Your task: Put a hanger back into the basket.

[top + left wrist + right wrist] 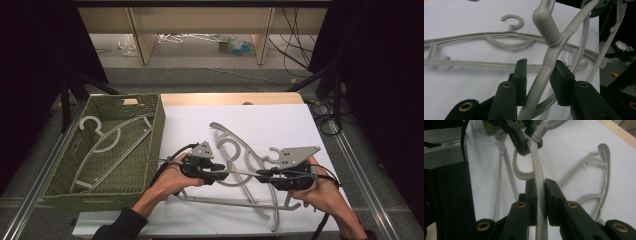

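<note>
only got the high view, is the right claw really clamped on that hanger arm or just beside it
observer: Clamped. In the right gripper view the right claw has both jaws pressed against the grey hanger arm.
operator: and the left claw
observer: The left claw straddles the same hanger just below its hook collar, but a gap shows beside one jaw, so no grip yet.
operator: what's under it
observer: The left gripper view shows it crossing above another hanger that lies flat on the white sheet.
</note>
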Tool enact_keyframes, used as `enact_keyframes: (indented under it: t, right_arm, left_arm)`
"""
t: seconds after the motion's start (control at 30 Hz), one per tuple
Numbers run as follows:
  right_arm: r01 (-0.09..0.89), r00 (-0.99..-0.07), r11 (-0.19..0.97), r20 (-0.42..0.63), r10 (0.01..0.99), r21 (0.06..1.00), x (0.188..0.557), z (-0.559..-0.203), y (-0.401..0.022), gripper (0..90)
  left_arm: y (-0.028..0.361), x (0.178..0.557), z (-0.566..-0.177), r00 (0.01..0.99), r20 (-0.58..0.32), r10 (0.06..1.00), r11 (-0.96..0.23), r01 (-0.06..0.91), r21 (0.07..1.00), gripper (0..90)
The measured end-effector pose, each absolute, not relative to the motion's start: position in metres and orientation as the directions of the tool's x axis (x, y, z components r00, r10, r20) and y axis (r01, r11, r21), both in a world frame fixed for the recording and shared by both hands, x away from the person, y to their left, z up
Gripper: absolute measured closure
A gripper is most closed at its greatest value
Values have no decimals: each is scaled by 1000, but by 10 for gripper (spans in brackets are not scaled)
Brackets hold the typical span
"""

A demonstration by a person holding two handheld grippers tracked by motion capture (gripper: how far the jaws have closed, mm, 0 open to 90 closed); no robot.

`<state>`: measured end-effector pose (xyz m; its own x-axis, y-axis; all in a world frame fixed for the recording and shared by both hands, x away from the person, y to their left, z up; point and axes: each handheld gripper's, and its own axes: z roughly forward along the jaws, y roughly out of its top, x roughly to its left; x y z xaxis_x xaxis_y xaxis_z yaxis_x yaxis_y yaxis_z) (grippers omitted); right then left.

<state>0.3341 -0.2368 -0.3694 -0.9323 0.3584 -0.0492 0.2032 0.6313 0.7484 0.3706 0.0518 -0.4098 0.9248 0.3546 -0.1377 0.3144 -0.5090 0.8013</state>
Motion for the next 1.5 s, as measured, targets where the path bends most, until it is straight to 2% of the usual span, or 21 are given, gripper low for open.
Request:
enact_keyframes:
  t: [0.17, 0.27, 0.4, 0.57, 0.73, 1.0, 1.27, 1.5]
  right_arm:
    - [179, -938, 650, -72, 340, 738, 335, -371, -237, 789]
    - [192, -926, 652, -85, 368, 734, 336, -369, -239, 663]
    - [218, -902, 622, -88, 422, 752, 337, -361, -247, 581]
    - [224, -865, 592, -121, 486, 774, 333, -347, -254, 484]
    - [239, -842, 557, -116, 527, 796, 329, -336, -260, 450]
    - [249, -838, 518, -86, 539, 819, 315, -342, -246, 369]
    - [317, -838, 489, -1, 546, 813, 307, -373, -251, 342]
    - [359, -821, 480, 26, 570, 801, 309, -387, -259, 321]
  left_arm:
    - [51, 365, -408, 934, -115, 339, -543, 294, 787, 726]
    - [50, 362, -407, 937, -116, 330, -555, 292, 779, 771]
    - [48, 356, -401, 933, -129, 337, -539, 303, 786, 814]
    - [54, 357, -395, 903, -120, 413, -536, 347, 770, 814]
    - [71, 363, -389, 846, -169, 505, -465, 432, 772, 815]
    - [111, 365, -368, 767, -219, 604, -335, 493, 803, 814]
    - [145, 359, -334, 741, -222, 634, -255, 471, 845, 814]
    - [182, 356, -308, 708, -231, 667, -196, 467, 862, 814]
